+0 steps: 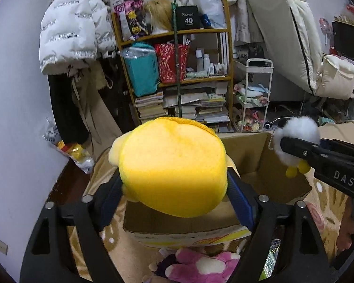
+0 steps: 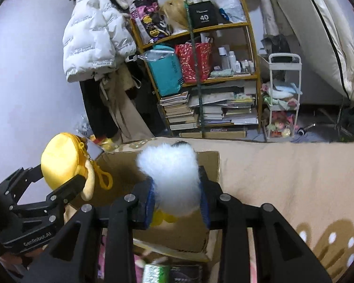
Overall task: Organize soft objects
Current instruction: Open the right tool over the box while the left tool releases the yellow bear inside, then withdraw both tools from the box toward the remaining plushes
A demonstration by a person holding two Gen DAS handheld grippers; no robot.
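My left gripper (image 1: 174,188) is clamped on the yellow plush (image 1: 172,167), held above the cardboard box (image 1: 271,165). My right gripper (image 2: 178,198) grips the white plush (image 2: 172,172) over the same box, beside the left.

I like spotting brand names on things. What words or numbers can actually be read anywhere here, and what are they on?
"40": black box on the top shelf.
"DAS": side of the right gripper.
"GenRobot.AI": body of the left gripper.
White jacket: repeated print, too blurred to read.
Teal bag: vertical text, too small.
Book spines and cardboard box print: unreadable.
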